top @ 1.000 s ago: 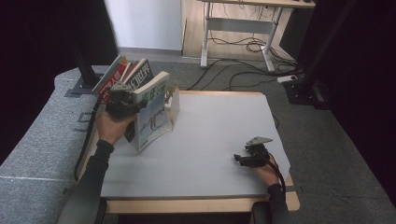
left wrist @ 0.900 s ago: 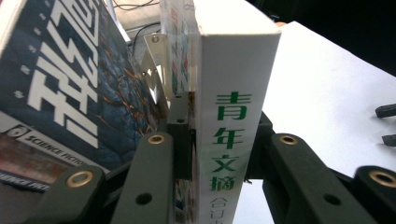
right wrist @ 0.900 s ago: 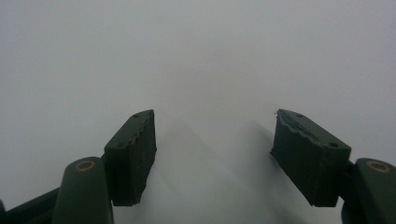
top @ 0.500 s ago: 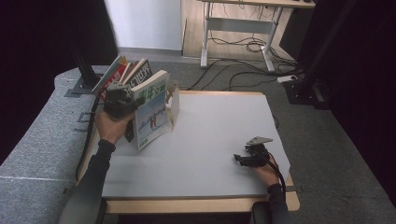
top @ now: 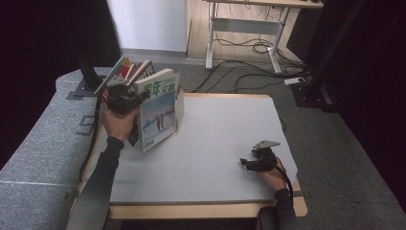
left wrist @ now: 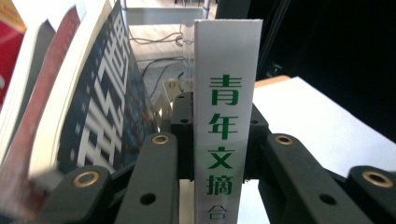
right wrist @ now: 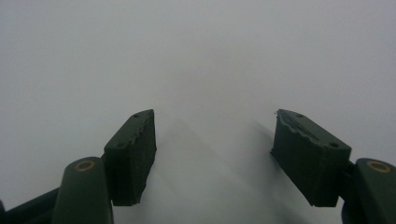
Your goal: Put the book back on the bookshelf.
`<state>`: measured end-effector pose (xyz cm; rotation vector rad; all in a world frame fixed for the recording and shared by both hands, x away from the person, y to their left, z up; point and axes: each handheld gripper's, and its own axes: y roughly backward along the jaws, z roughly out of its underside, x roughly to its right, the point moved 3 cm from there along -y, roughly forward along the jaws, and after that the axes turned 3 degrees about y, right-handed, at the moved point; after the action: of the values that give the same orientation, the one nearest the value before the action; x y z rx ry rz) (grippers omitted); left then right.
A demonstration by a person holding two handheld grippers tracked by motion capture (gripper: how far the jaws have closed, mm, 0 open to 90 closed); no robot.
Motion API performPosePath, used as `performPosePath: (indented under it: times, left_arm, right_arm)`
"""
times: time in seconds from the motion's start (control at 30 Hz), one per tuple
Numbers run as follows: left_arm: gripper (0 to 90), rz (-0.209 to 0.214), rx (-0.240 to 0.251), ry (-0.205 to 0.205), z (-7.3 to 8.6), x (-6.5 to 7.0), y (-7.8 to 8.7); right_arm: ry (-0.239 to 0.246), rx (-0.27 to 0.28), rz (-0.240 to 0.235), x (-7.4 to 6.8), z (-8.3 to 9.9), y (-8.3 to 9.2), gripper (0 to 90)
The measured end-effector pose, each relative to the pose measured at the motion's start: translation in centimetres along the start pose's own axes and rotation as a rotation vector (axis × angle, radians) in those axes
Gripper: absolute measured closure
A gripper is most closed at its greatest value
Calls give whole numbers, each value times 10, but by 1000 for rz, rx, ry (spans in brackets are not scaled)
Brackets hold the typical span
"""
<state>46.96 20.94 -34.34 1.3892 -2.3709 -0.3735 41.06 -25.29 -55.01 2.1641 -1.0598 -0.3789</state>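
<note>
My left gripper (top: 125,98) is shut on a white-spined book (top: 158,112) with green characters and a snowy cover picture. It holds the book upright and a little tilted over the table's far left part. In the left gripper view both black jaws press on the spine (left wrist: 226,116), with my left gripper (left wrist: 218,126) around it. My right gripper (top: 249,163) rests low on the white tabletop near the front right. Its jaws stand open on bare table, and the right gripper view shows nothing at my right gripper (right wrist: 212,135).
Several other books (top: 127,72) lean in a row at the table's far left edge, just beside the held one; a dark patterned cover (left wrist: 100,93) is closest. The white table (top: 220,124) has a wooden rim. Grey floor, cables and a desk frame lie beyond.
The left hand and the book have barely shifted, staying by the leaning row. The right gripper has kept still.
</note>
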Motion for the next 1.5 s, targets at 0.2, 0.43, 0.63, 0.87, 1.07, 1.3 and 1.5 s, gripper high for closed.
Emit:
performPosePath:
  times: [0.2, 0.43, 0.63, 0.87, 1.07, 1.3, 1.5]
  left_arm:
    - [740, -6, 33, -10, -11, 6, -9]
    - [739, -8, 78, 3, -18, 7, -21]
    - [738, 17, 97, -2, -13, 12, -31]
    - [734, 39, 89, -19, -6, 16, -26]
    - [728, 38, 31, -45, 1, 17, -17]
    - [723, 36, -21, -69, 11, 15, -2]
    - [714, 51, -56, -87, 18, 16, 5]
  right_arm:
    - [1, -2, 0, 1, 1, 1, 292]
    - [0, 2, 3, 2, 1, 1, 292]
    - [1, 2, 3, 3, 2, 1, 292]
    - [3, 3, 4, 3, 2, 1, 292]
    - [3, 2, 5, 2, 1, 1, 292]
    - [3, 0, 0, 2, 1, 1, 292]
    - [1, 0, 0, 1, 0, 0, 292]
